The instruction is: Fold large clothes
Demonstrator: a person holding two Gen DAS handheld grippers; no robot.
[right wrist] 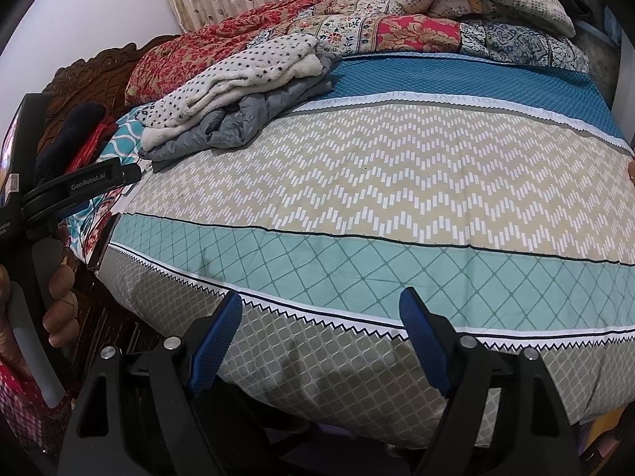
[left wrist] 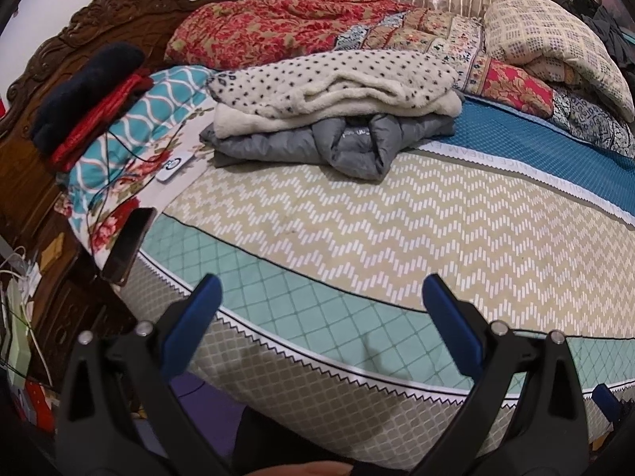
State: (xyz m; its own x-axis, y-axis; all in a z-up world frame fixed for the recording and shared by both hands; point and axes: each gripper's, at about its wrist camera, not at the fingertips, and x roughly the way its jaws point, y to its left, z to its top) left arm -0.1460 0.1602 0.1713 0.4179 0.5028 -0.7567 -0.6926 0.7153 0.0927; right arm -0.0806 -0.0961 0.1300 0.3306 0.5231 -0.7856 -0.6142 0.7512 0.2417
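Both tools hang empty over the near edge of the bed point(left wrist: 357, 214): the left gripper point(left wrist: 321, 297) has its jaws spread wide with only bedsheet showing between them, and the right gripper point(right wrist: 321, 313) stands released in the same way. The clothes lie at the far left of the bed, near the carved headboard point(left wrist: 79, 39), well apart from both grippers. There are two of them in one stack: a white spotted fleece point(left wrist: 333, 83) on top and a grey puffer jacket point(left wrist: 349, 146) beneath it, both already looking roughly folded. The fleece looks thick, soft and floppy, light for its bulk, so it should sag if lifted by one point; a hold on two corners or along a folded edge seems best. The jacket looks slick and springy, likely to slip under the fleece and to puff open again, so a firm pinch at a hem or a sleeve would suit it better than a grip on the padded middle. Beside the headboard one dark and red bundle point(left wrist: 87, 95) sits on the pillows, one phone point(left wrist: 127, 242) rests at the bed's left edge, and two quilts are piled along the far side: a red patterned one point(left wrist: 278, 27) and a cream one point(left wrist: 555, 43).
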